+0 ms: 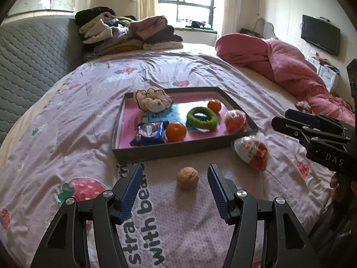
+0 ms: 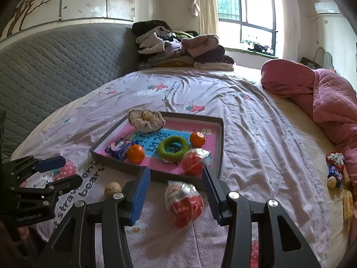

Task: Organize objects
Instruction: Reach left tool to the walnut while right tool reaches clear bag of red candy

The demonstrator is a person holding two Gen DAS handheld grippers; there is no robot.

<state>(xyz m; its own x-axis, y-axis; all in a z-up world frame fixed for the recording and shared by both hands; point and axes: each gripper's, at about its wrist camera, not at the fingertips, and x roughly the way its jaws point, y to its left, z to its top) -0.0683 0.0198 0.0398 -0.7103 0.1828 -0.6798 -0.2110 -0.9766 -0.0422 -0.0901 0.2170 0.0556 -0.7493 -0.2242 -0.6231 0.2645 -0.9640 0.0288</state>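
Observation:
A dark tray (image 1: 169,150) (image 2: 221,138) with a pink floor lies on the bed. It holds a cookie packet (image 1: 149,133), two oranges (image 1: 176,131) (image 1: 214,106), a green ring (image 1: 202,116), a cream scrunchie (image 1: 154,100) and a red-white wrapped egg (image 1: 236,120). A walnut (image 1: 187,177) (image 2: 112,189) lies on the sheet in front of the tray, just ahead of my open left gripper (image 1: 175,172). A second wrapped egg (image 1: 253,151) (image 2: 184,201) lies on the sheet between the fingers of my open right gripper (image 2: 176,172).
A pink quilt (image 1: 290,67) lies along the right side of the bed. Folded clothes (image 1: 125,33) are stacked at the far end by the grey headboard (image 1: 33,51). More small snacks (image 2: 334,174) lie by the quilt at right.

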